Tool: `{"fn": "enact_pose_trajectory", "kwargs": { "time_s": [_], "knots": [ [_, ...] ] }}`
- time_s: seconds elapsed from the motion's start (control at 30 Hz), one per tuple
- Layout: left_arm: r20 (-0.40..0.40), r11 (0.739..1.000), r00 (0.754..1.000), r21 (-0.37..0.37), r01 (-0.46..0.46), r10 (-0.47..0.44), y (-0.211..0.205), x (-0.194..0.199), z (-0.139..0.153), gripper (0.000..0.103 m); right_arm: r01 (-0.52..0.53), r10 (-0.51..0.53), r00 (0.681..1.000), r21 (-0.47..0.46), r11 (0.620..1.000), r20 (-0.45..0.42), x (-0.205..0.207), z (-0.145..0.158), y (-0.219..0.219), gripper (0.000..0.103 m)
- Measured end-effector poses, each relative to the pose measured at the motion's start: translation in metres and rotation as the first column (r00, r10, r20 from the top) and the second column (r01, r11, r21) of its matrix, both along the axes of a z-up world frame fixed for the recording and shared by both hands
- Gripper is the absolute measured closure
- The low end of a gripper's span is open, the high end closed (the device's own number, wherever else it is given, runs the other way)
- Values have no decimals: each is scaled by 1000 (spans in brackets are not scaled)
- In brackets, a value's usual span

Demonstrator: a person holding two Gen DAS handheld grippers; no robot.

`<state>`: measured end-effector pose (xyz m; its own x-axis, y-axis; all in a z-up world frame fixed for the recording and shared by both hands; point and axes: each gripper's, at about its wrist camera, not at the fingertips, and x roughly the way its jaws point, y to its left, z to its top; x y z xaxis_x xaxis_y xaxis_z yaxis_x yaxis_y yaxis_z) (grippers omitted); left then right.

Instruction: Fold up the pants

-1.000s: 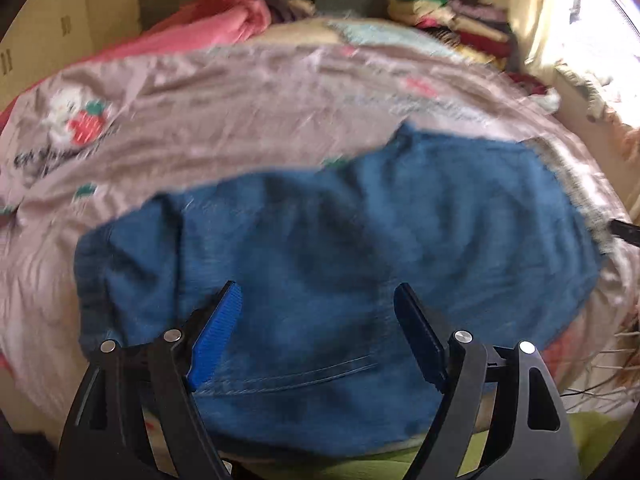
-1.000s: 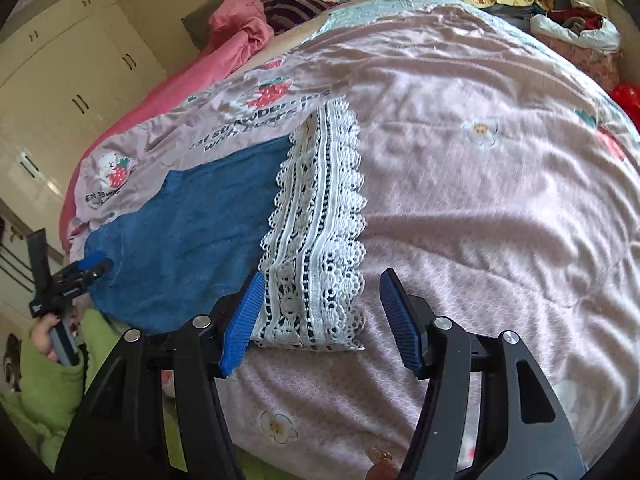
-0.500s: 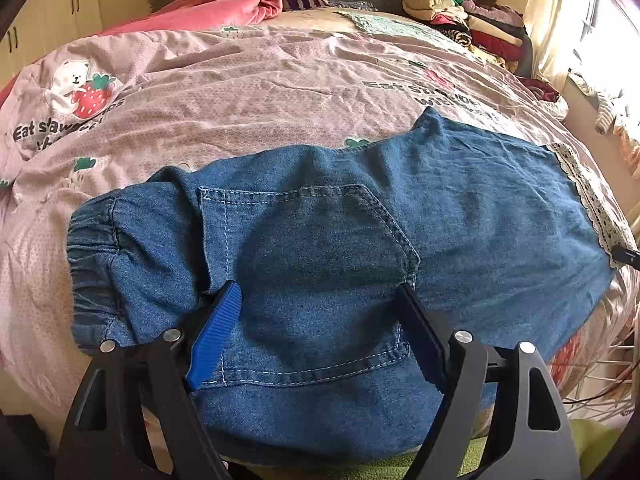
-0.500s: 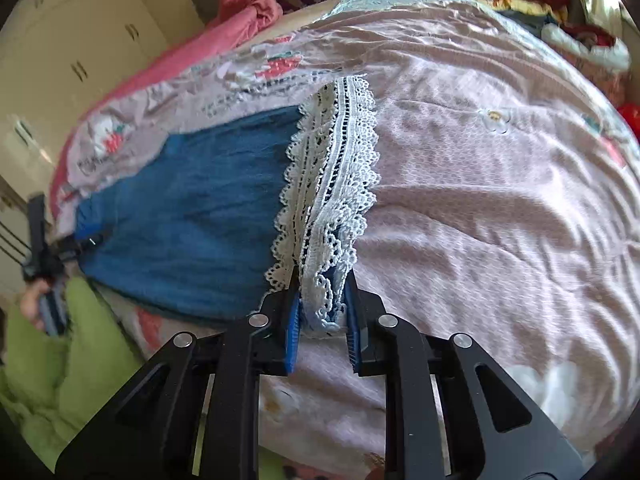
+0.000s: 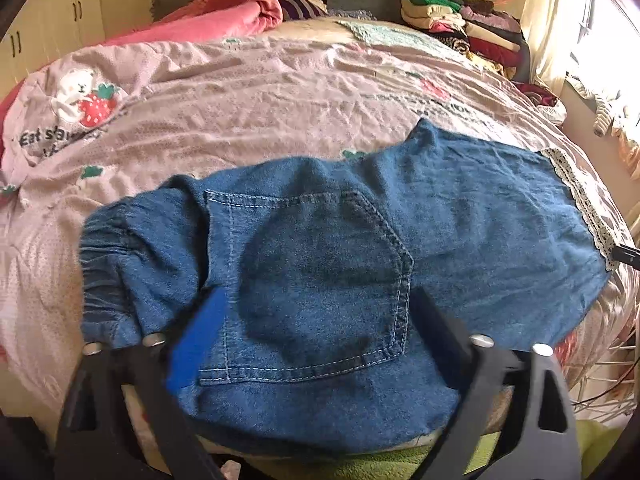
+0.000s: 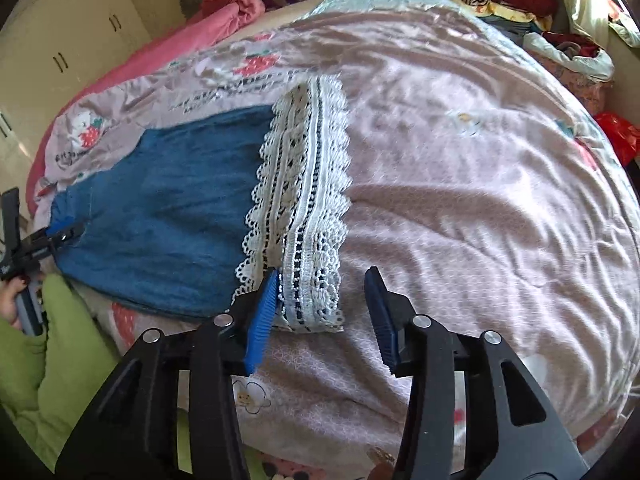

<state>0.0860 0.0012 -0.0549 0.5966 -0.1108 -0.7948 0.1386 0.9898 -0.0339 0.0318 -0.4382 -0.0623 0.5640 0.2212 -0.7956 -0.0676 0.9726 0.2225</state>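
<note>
Denim pants [image 5: 460, 216] lie flat on a pink bedspread [image 5: 256, 96], long axis running sideways between the two tongs; the left gripper [image 5: 316, 320] hovers over the back pocket [image 5: 320, 280] near the waistband end, jaws opening wide, clamping nothing; the right gripper [image 6: 324, 304] sits at the opposite lace hem [image 6: 304, 184], jaws opening, lace corner between them but released; each hand has its own end nearest.

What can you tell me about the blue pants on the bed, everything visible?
The blue pants look like soft denim. They lie flat, slightly wrinkled, on the pink bedspread, with a stitched back pocket facing up, a gathered elastic waistband and a white lace hem. The right gripper straddles the hem corner, opening.
</note>
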Motion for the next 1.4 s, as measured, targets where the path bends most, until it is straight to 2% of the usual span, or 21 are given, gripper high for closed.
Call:
{"fn": "enact_pose_trajectory", "kwargs": {
  "time_s": [0.27, 0.33, 0.47, 0.67, 0.83, 0.93, 1.07, 1.2, 1.4],
  "knots": [
    [52, 1000, 998, 1, 28, -28, -12, -11, 22, 7, -10, 12, 993, -17, 1000, 115, -7, 30, 10, 54],
    [66, 999, 997, -4, 41, -41, -17, -14, 28, 7, -37, 40, 990, -24, 999, 137, -8, 35, 20, 49],
    [78, 998, 995, -11, 60, -59, -26, -16, 35, 7, -98, 98, 982, -12, 995, 162, -3, 38, 43, 46],
    [68, 993, 991, -12, 120, -119, -58, -9, 35, 7, -208, 208, 965, -19, 978, 159, 10, 27, 92, 45],
    [31, 977, 977, 11, 212, -213, -99, 5, 24, 7, -272, 278, 950, -61, 960, 144, 22, 17, 123, 44],
    [-3, 961, 961, 25, 275, -275, -125, 16, 13, 7, -271, 280, 953, -87, 959, 113, 30, 5, 132, 44],
    [-54, 947, 954, 110, 301, -296, -144, 29, -9, 7, -237, 240, 970, -88, 968, 29, 39, -19, 125, 44],
    [-72, 947, 950, 92, 309, -303, -141, 35, -22, 4, -230, 231, 972, -43, 972, 31, 40, -24, 119, 43],
    [-50, 953, 955, 72, 295, -292, -136, 31, -14, 5, -216, 214, 974, 23, 976, 72, 33, -6, 109, 39]
  ]
}}
